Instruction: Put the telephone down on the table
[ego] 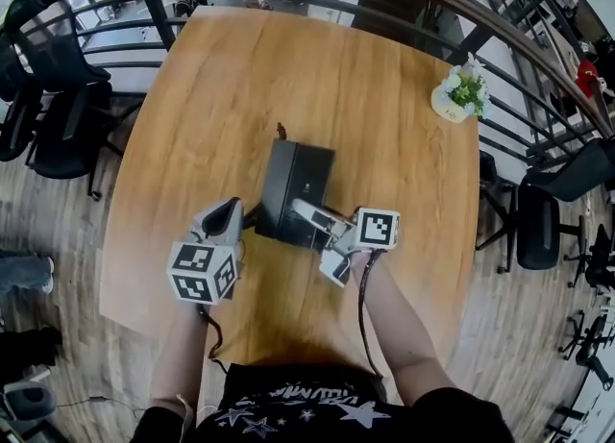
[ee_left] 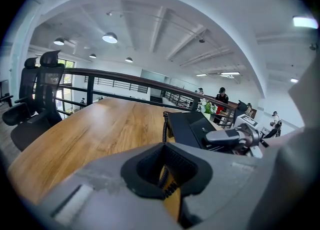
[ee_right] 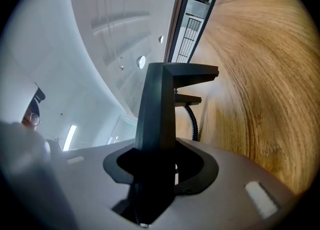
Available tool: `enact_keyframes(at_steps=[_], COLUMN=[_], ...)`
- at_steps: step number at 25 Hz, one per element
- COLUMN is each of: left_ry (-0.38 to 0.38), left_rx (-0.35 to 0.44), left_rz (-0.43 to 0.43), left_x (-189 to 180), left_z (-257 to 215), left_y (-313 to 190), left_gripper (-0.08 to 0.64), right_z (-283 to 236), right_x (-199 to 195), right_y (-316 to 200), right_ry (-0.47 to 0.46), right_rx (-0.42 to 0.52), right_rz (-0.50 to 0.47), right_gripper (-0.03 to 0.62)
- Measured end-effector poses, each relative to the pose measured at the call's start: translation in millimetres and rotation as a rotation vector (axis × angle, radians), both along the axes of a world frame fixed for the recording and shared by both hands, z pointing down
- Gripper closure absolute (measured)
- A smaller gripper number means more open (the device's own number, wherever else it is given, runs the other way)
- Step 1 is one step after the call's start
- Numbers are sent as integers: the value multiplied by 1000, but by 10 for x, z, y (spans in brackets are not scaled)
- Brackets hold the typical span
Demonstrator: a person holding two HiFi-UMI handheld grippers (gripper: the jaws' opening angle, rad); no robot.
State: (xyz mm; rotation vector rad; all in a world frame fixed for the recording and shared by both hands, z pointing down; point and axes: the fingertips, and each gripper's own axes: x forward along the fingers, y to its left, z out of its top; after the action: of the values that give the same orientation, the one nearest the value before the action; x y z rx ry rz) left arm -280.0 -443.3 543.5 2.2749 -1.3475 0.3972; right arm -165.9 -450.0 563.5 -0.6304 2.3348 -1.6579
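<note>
- Right hand-held gripper [ego: 315, 234]: jaws part-way apart, clamped on near edge of the black flat-bodied plastic desk telephone [ego: 293, 182]. The body sticks out straight ahead of its jaws, edge-on in the right gripper view.
- Left hand-held gripper [ego: 231, 215]: jaws narrow, nipped on the black coiled cord [ee_left: 164, 126]. Cord runs fwd and to its right, up to a corner of the telephone.
- Telephone is just right of the left hand-held gripper's tip, over mid part of the rounded light-wood bench [ego: 221, 95]. It looks tilted; can't tell if its far edge touches the bench yet.
- Step in hand (my read): lowering for set-down.
- To do it well: bring both hands down together and level the body so the base lands flat, not corner-first.
- Left side should give the cord slack so it doesn't tug or get trapped under the base.
- Right side should let go only once the weight is on the bench, then back straight out.
- Risk: one-edge grip, so the body could pivot btwn the jaws.
- Count: telephone x1; cord x1; hand-held grippers x2; bench x1.
- Also: small green plant in round white pot [ego: 463, 93] x1, well beyond the right hand-held gripper; black office chairs [ego: 67, 134] at least 4. No handset seen.
</note>
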Motion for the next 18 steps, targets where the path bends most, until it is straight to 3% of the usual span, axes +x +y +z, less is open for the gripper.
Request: enact_keyframes(at_steps=[18], left_ry=[-11], left_rx=[-30], left_rz=[4], left_x=[-2], left_z=[218], left_y=[-76], left_gripper=[558], right_z=[181], right_x=[-24], right_y=[-289], right_ry=[25], right_rx=[13], right_rz=[24], right_gripper=[431])
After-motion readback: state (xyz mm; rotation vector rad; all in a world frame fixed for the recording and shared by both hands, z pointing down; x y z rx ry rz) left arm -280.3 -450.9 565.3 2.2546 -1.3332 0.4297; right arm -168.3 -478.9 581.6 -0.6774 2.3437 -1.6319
